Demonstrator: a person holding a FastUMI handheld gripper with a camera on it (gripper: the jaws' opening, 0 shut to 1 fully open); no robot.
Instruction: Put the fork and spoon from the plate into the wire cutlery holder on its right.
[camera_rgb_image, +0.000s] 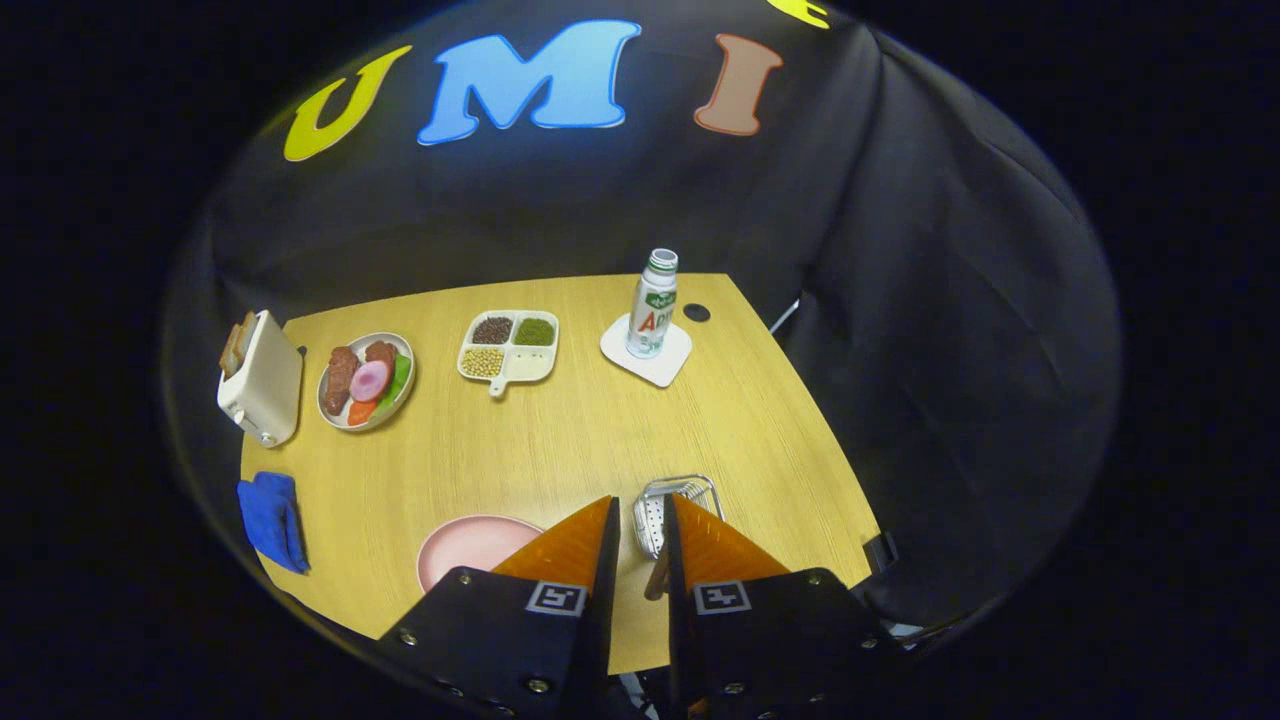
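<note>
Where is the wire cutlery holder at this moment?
In the gripper view, the wire cutlery holder stands on the wooden table just ahead of the gripper, to the right of the pink plate.

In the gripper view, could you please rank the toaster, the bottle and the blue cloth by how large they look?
1. toaster, clearly largest.
2. blue cloth and bottle look about alike; the cloth lies nearer, so no ranking.
The gripper holds a utensil handle.
</note>
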